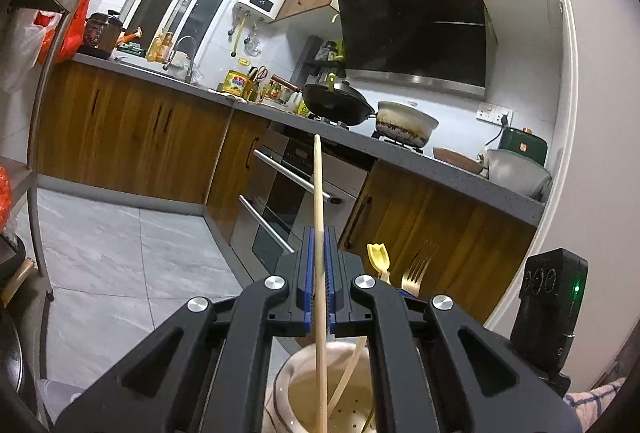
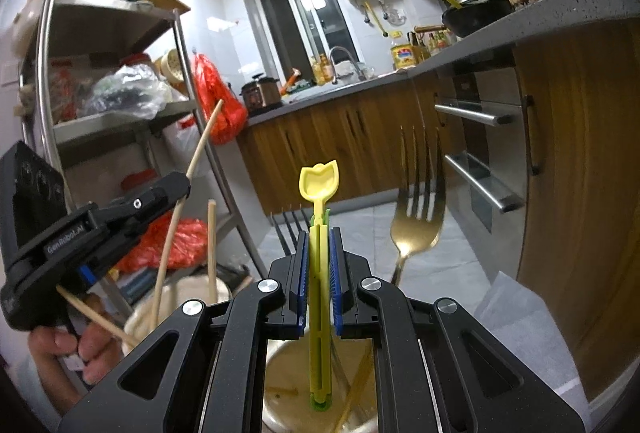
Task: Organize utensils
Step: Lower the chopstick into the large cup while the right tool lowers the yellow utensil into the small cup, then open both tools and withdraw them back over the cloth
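Wooden chopstick [image 1: 318,193] upright in closed left jaws, yellow spoon [image 2: 319,189] upright in right

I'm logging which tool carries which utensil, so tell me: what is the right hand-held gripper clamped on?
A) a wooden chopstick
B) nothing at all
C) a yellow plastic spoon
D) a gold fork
C: in the right wrist view the right hand-held gripper has its blue pads closed on the stem of the yellow plastic spoon, while the gold fork stands free beside it.
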`<state>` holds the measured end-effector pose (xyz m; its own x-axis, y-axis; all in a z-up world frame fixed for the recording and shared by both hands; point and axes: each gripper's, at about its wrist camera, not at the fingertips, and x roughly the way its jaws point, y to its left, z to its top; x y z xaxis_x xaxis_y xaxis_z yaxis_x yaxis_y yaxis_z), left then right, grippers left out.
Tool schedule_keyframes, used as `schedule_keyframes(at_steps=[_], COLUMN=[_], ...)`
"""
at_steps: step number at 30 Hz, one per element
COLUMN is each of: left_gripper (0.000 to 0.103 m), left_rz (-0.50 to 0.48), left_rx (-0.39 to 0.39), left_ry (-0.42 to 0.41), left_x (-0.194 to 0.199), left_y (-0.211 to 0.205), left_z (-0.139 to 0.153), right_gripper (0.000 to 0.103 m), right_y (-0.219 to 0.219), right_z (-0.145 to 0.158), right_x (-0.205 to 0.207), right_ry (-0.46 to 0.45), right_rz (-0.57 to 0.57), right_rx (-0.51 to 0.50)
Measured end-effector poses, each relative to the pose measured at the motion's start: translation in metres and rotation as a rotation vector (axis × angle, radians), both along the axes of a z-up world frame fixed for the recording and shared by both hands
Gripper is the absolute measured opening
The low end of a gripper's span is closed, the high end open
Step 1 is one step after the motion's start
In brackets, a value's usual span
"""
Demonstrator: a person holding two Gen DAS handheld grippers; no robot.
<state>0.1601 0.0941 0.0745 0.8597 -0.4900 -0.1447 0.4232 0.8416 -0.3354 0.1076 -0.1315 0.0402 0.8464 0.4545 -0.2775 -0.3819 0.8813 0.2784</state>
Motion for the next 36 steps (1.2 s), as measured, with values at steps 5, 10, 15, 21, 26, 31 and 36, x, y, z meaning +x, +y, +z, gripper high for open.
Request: schedule_keyframes(at_steps=[5,10,15,21,26,31,36], left_gripper=[0.005,0.005,0.005,0.005,0.006,0.006,0.006], left_rz=[-0.012,-0.019,-0.017,-0.017,-0.007,0.003,0.016], left_rx=[0.015,0.040,0.083,0.119,0.163,0.165,0.178], left_ry=[0.013,0.018,0.022,0.021,0.013,-0.001,-0.011], left_x=[-0.005,-0.011,-0.018,-0.027,-0.034,-0.042,-0.056], left_y=[0.004,0.010,0.007,0.000,-0.007,-0.005,-0.003], left_z=[-0.004,0.001,0.006,0.009,0.015,0.027,0.037], right_gripper=[0.011,0.011,0.011,0.012,0.027,0.032,0.035], right_y=[-0.001,-0.004,-0.004,-0.006,-0.014,-0.022,-0.029], right_z=[-0.003,-0.003,-0.005,-0.006,0.001,0.013,0.024], right_x=[-0.010,-0.020,-0.026,-0.028,-0.035,-0.047,-0.059], right_ry=[0.025,0.039,0.050,0.074,0.068,0.039,0.025], right_rz=[0.014,0.034,0.050,0.049,0.047,0.046,0.040], right_rx=[-0.053,-0.080,-0.098,-0.104,-0.082,-0.067,-0.067])
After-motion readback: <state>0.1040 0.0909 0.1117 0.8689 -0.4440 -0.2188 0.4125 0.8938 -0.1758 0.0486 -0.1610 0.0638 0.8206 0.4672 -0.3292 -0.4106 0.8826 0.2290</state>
